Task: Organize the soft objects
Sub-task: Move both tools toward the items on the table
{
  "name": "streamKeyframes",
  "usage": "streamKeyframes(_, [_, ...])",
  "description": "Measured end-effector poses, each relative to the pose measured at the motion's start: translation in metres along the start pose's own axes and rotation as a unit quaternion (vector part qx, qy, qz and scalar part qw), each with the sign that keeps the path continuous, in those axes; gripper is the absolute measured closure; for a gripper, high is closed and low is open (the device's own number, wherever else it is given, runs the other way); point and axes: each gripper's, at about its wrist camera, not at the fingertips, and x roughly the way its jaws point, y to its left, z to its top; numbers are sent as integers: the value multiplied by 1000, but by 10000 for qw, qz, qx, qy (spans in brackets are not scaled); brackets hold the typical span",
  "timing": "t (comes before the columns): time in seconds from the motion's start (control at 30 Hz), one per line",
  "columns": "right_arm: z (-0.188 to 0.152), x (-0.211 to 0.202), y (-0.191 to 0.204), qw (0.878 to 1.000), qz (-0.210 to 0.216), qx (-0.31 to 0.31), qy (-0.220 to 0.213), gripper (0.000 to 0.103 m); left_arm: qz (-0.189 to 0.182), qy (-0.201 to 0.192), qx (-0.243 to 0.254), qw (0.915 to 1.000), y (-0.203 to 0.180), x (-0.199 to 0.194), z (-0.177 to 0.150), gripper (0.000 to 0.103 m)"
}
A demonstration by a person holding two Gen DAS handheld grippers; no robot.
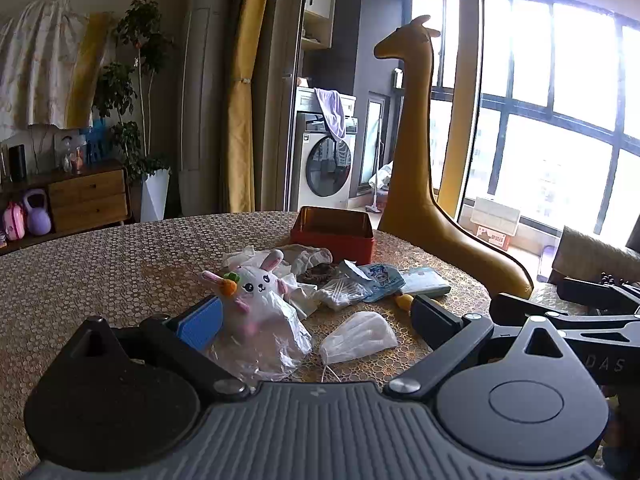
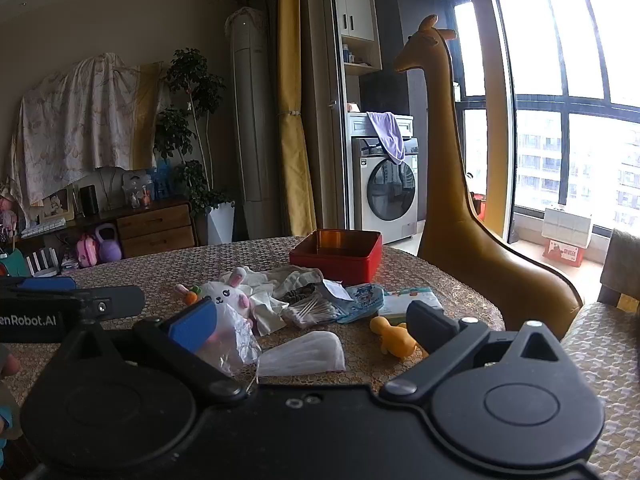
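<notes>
A white plush rabbit [image 1: 256,292] with a carrot stands in a clear plastic bag [image 1: 276,344] on the table, also seen as the rabbit [image 2: 228,294] in the right wrist view. A white face mask [image 1: 358,338] [image 2: 304,354] lies in front of both grippers. Behind are crumpled white cloth [image 1: 300,258], a bag of cotton swabs [image 2: 310,312], a blue pouch [image 1: 380,280] and a yellow duck toy [image 2: 394,338]. An open red tin box [image 1: 332,234] [image 2: 338,254] sits at the back. My left gripper [image 1: 316,320] and right gripper [image 2: 312,320] hover open, holding nothing.
A tall tan giraffe figure [image 1: 416,152] stands off the table's far right edge. The round table [image 1: 100,272] carries a patterned cloth. A tissue pack [image 1: 424,282] lies right of the pile. The left gripper's body [image 2: 60,308] shows at the left of the right wrist view.
</notes>
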Motion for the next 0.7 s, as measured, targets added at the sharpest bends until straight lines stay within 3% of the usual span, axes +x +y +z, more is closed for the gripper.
streamKeyframes(0.7, [8,22,-6,9996,251,-18,91,3,233,117,10,9997,8,16,8,2])
